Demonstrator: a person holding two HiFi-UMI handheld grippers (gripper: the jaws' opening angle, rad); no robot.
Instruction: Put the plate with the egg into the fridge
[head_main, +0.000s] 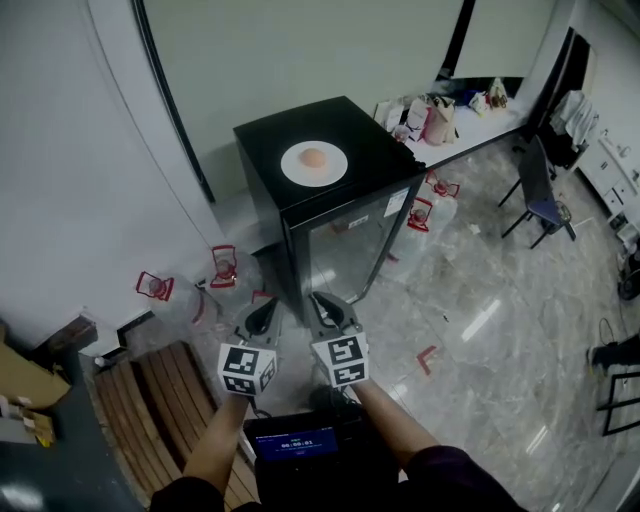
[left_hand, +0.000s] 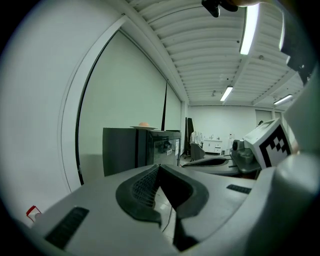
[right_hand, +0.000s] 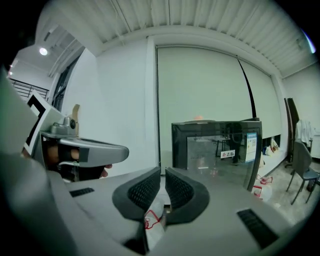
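A white plate with a brown egg sits on top of a low black fridge whose glass door is closed. Both grippers hover in front of the fridge, short of the door, and well below the plate. The left gripper is shut and holds nothing. Beside it the right gripper is shut and empty too. In the left gripper view the plate and egg show far ahead above the closed tips. In the right gripper view the fridge stands ahead of the closed tips.
Clear water jugs with red handles stand on the floor left of the fridge and right of it. A wooden slatted bench lies at lower left. A chair and a counter with bags are at the back right.
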